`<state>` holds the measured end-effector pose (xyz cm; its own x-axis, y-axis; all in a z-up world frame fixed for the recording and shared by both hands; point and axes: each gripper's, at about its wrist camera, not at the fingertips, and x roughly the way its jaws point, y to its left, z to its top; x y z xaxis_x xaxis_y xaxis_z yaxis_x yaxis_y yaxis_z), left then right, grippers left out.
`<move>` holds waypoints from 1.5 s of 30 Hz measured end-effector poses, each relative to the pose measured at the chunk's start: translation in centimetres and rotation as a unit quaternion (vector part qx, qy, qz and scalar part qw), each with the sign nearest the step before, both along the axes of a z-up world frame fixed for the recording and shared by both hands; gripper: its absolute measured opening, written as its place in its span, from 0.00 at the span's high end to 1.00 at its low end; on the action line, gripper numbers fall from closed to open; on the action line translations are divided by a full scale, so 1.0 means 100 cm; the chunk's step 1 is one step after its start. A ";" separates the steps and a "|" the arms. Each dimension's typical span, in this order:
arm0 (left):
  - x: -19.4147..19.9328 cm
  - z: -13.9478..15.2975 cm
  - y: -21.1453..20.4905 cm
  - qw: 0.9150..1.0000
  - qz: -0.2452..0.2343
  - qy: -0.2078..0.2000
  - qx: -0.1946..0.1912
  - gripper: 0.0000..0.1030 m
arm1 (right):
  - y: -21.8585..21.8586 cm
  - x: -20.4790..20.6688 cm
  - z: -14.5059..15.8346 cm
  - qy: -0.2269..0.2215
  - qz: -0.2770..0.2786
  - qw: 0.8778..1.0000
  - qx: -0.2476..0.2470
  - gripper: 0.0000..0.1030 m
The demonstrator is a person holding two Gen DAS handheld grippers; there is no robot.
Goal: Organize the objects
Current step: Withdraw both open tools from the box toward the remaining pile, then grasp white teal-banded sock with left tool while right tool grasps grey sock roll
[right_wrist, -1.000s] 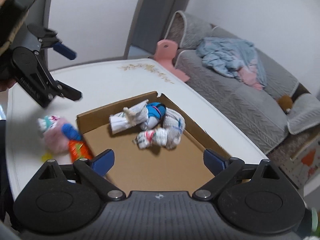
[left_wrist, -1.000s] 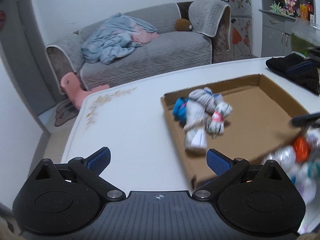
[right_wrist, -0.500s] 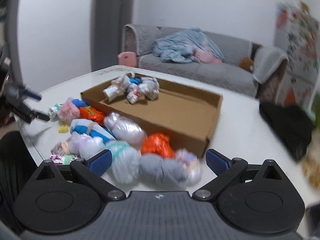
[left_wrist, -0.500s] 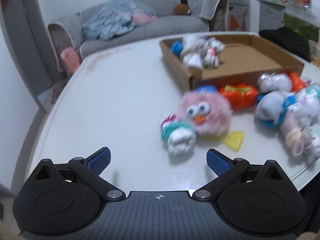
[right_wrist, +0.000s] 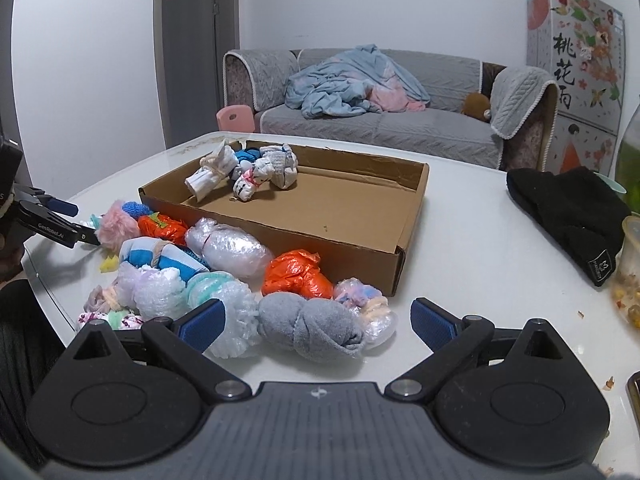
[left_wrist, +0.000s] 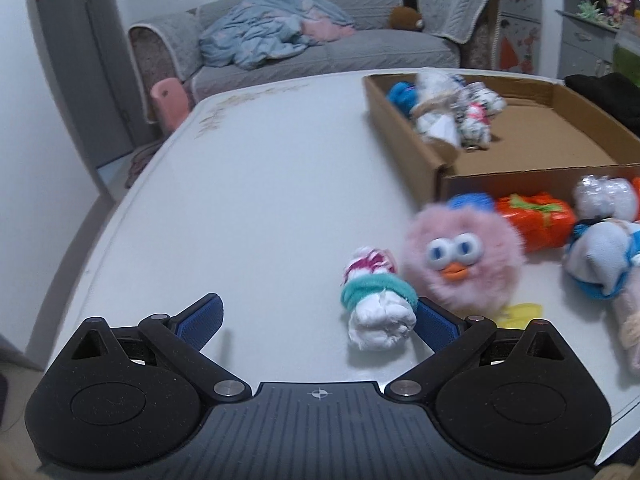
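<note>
Several bundles already in the cardboard box [right_wrist: 412,184], so I'm mid-sort: left gripper [left_wrist: 318,318] wide open, nothing held, rolled sock [left_wrist: 376,304] prob. touching its right pad, well short of the box; next: centre & close.

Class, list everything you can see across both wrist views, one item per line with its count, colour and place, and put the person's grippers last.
Cardboard box: one, brown, open, mid-table.
Rolled socks in box: a cluster, mostly white with some blue, far left corner; count unclear.
Pink fluffy toy: one, pink with googly eyes, in front of the box.
White sock roll: one, white with teal band, beside the toy.
Orange bundles: two, on the table near the box's front wall.
Grey sock roll: one, nearest the right gripper.
Bubble-wrap bundles: several, clear, in the pile.
Black cloth: one, table's right.
Table: one, white.
Sofa: one, grey, behind.
Left gripper: open.
Right gripper: open.
</note>
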<state>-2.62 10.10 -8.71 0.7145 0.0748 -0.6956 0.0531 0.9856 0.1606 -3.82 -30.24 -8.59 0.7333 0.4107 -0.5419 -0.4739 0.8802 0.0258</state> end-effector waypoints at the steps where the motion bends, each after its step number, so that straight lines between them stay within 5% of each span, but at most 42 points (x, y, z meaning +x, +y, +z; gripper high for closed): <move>1: -0.002 0.000 0.004 1.000 0.007 -0.001 0.002 0.02 | 0.000 0.000 0.000 0.001 0.000 1.000 0.000 0.04; 5: -0.005 0.001 0.017 1.000 0.022 -0.001 0.004 0.02 | 0.001 0.002 -0.005 0.009 0.000 1.000 0.002 0.04; 15: 0.017 -0.001 0.004 0.999 -0.027 -0.017 0.008 0.11 | -0.001 0.008 -0.009 0.021 -0.025 0.999 0.016 0.12; 25: 0.017 -0.001 0.010 0.996 -0.062 -0.014 -0.069 0.62 | 0.006 0.017 -0.019 0.041 -0.049 0.998 0.024 0.30; 27: 0.016 0.000 0.010 0.996 -0.062 -0.014 -0.070 0.63 | 0.006 0.016 -0.021 0.042 -0.047 0.998 0.024 0.46; 30: 0.012 0.000 0.011 0.995 -0.059 -0.012 -0.074 0.63 | 0.004 0.011 -0.018 0.042 -0.041 0.998 0.021 0.55; 45: -0.008 -0.002 0.014 0.996 -0.038 -0.026 -0.072 0.59 | 0.001 0.015 -0.020 0.041 0.047 0.998 -0.018 0.46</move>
